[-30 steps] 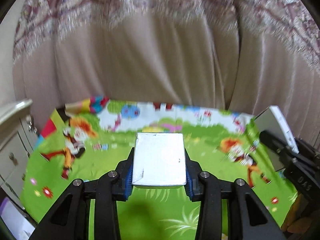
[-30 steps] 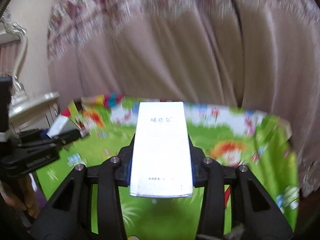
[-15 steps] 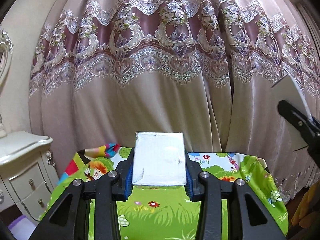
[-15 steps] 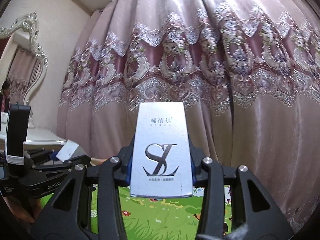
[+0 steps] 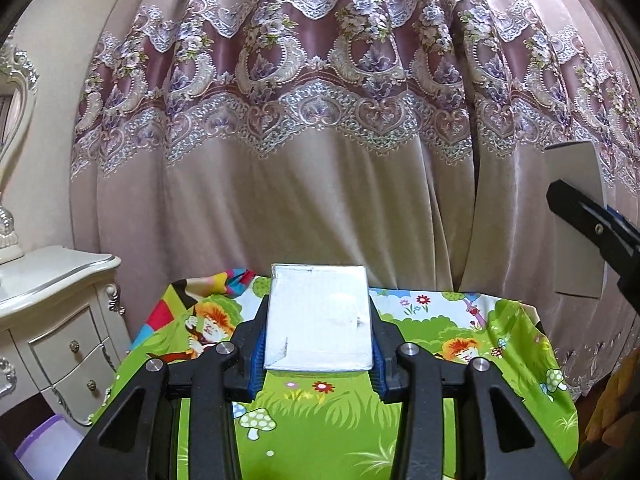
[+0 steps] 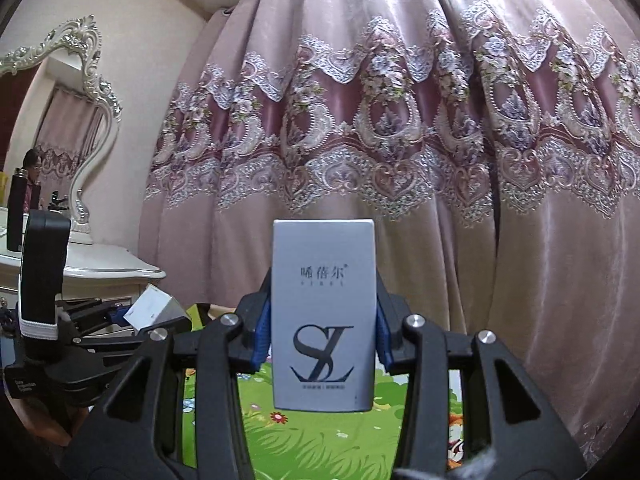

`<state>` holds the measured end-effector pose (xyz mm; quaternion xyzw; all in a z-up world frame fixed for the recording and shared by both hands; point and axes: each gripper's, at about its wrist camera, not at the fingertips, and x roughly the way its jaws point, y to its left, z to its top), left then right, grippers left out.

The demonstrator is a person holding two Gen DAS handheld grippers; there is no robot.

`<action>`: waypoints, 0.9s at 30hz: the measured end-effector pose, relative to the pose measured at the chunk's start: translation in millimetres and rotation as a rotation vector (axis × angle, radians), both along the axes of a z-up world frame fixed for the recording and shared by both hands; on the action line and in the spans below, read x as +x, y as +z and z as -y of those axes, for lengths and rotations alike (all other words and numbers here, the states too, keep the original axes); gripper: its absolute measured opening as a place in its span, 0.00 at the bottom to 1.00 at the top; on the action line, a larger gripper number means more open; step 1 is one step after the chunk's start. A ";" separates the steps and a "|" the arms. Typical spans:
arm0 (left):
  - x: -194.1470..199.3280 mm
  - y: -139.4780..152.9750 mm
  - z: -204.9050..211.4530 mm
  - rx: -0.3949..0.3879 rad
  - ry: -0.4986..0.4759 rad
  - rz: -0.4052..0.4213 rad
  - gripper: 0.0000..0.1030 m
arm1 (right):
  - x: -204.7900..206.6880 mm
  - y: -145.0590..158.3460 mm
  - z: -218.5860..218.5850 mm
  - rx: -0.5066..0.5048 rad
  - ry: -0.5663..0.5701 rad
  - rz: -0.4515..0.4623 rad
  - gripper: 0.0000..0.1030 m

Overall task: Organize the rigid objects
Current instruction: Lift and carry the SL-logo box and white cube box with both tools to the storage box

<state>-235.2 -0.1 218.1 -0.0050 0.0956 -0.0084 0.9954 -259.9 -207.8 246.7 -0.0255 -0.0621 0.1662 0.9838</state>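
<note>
My left gripper [image 5: 318,344] is shut on a plain silver-white box [image 5: 319,318] and holds it in the air above the green cartoon mat [image 5: 320,412]. My right gripper [image 6: 323,340] is shut on a taller silver box with an "SL" logo [image 6: 324,312], also held above the mat [image 6: 320,436]. The right gripper with its box shows at the right edge of the left wrist view [image 5: 580,216]. The left gripper with its box shows at the lower left of the right wrist view [image 6: 152,314].
A pink lace-trimmed curtain [image 5: 320,140] hangs right behind the mat. A white ornate dresser [image 5: 52,300] stands to the left, with a framed mirror [image 6: 52,128] on it. A purple bin [image 5: 44,444] sits on the floor at lower left.
Both grippers have tilted up and lifted with their boxes: the views went from looking down on the mat to facing the curtain. Both grips are unchanged.
</note>
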 end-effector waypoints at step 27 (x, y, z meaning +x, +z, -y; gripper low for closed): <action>-62.6 -22.5 -115.1 -0.085 0.247 -0.093 0.40 | -12.3 -1.0 -109.6 -0.149 0.383 -0.128 0.44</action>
